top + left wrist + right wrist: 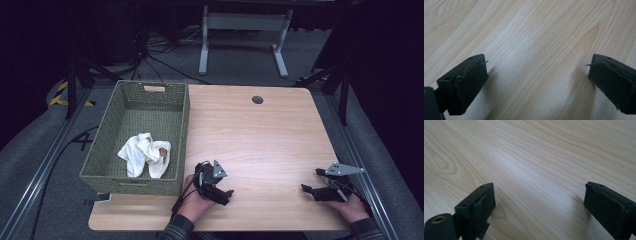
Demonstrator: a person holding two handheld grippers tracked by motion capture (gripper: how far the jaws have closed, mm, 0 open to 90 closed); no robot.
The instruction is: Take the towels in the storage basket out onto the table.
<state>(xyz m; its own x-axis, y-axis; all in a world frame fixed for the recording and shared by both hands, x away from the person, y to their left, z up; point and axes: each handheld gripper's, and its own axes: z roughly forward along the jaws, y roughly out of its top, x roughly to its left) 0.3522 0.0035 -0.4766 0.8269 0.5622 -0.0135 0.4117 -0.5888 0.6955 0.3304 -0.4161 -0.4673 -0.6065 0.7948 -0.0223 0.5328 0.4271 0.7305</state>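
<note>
White cloth (145,155) lies crumpled in the green basket (107,135), up and left of my left hand-held gripper (226,193), the nearer one; both it and the right hand-held gripper (307,189) gape wide over bare table (260,140).

A crumpled white cloth (145,154) lies bunched inside the green woven basket (105,145), toward the basket's near end and close to its right wall. A small brownish patch shows on the cloth's right fold. The basket stands on the left part of the desk (260,145), its handle slot at the far wall.
</note>
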